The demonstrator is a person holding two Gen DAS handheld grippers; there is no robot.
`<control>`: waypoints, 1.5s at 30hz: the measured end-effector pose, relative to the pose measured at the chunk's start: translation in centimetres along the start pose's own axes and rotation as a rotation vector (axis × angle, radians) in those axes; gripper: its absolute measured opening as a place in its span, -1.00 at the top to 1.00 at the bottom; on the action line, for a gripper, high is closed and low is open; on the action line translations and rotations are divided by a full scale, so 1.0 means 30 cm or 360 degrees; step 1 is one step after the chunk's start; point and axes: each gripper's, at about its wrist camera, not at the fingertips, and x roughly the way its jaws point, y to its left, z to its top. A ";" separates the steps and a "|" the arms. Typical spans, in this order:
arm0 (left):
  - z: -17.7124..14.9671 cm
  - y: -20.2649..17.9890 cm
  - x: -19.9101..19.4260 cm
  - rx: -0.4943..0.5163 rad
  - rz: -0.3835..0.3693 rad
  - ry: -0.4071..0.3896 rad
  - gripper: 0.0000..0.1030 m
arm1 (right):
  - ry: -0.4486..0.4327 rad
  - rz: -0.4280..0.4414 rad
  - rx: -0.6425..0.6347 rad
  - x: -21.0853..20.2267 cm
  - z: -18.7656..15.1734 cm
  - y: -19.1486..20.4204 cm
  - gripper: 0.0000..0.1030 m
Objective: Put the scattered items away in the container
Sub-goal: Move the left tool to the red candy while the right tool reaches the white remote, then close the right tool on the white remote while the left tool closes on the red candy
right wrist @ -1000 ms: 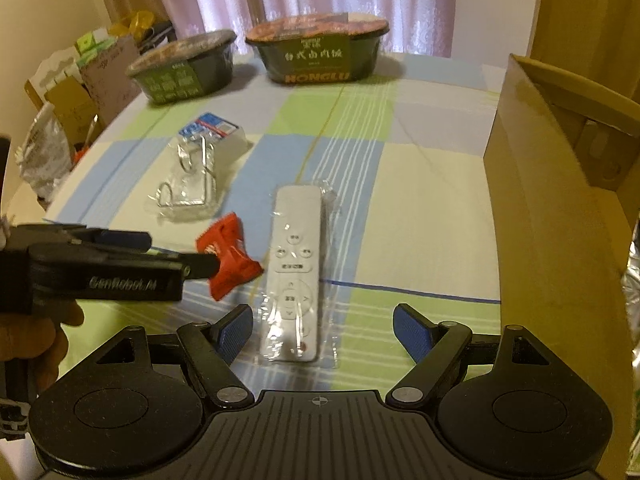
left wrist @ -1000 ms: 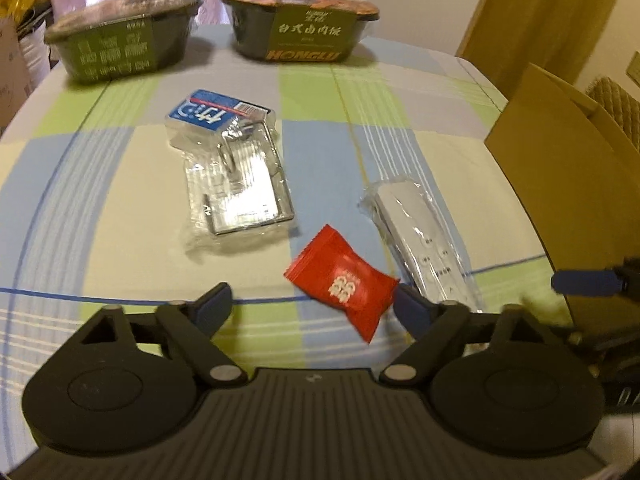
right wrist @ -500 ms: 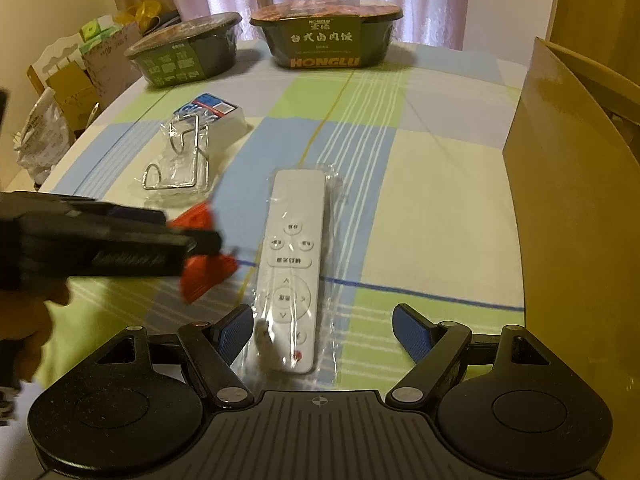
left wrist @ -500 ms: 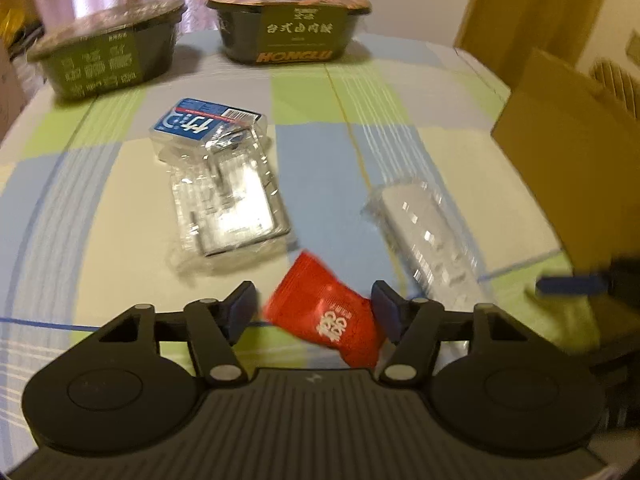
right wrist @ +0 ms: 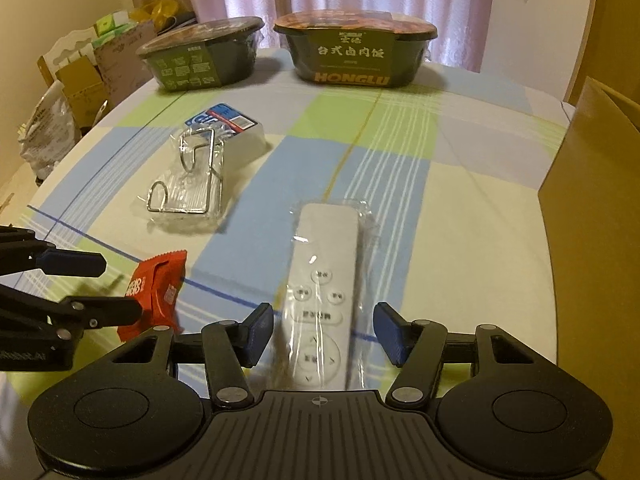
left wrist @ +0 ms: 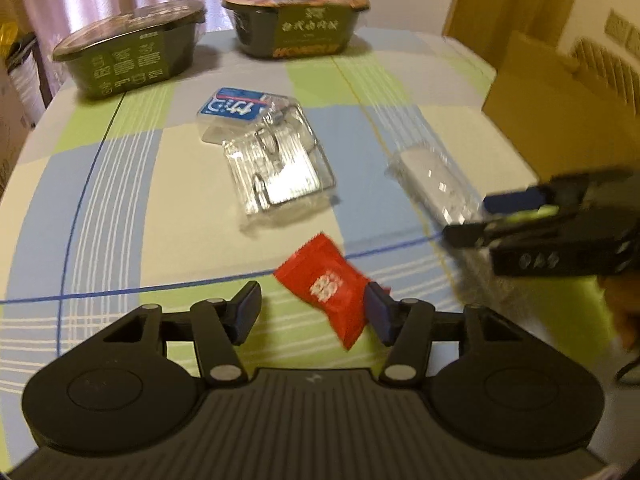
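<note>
HONGLU bowl (right wrist: 354,56), red "囍" packet (left wrist: 328,286)

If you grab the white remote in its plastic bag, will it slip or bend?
The remote looks like hard plastic, so it probably won't bend. Its clear wrap is loose and shiny, so it may slide a little between the right tool's open fingers. It lies flat on the tablecloth, so it shouldn't roll.
</note>
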 end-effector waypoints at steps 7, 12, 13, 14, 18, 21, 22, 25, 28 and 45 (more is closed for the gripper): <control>0.020 -0.033 0.039 0.0029 -0.0022 0.0037 -0.10 | -0.0001 -0.0037 -0.0034 0.033 -0.014 0.016 -0.18; 0.003 -0.066 0.070 0.0221 -0.0002 0.0069 -0.11 | 0.0004 -0.0054 0.0003 0.017 -0.025 0.009 0.18; -0.001 -0.066 0.073 0.0242 -0.0010 0.0085 -0.07 | 0.0010 -0.0058 0.0004 0.009 -0.031 0.011 0.19; -0.006 -0.065 0.075 0.0261 -0.0020 0.0105 0.02 | 0.0017 -0.0057 0.0013 -0.002 -0.041 0.013 0.19; -0.018 -0.065 0.067 0.0358 -0.0092 0.0138 0.06 | 0.0024 -0.0059 0.0074 -0.066 -0.104 0.022 0.19; -0.014 -0.052 0.069 0.0290 -0.0116 0.0137 0.06 | 0.0038 -0.0075 0.0140 -0.108 -0.167 0.023 0.19; -0.009 -0.047 0.072 0.0249 -0.0112 0.0131 0.04 | 0.0032 -0.0081 0.0158 -0.121 -0.182 0.022 0.19; 0.006 -0.035 0.087 0.0097 -0.0077 0.0101 -0.16 | 0.0020 -0.0105 0.0184 -0.150 -0.217 0.024 0.18; 0.015 -0.044 0.098 0.0081 -0.0026 0.0059 -0.16 | 0.0009 -0.0123 0.0158 -0.163 -0.237 0.039 0.18; -0.030 -0.147 0.059 0.0436 -0.0186 0.0153 0.36 | 0.0027 -0.0153 0.0033 -0.243 -0.352 0.102 0.17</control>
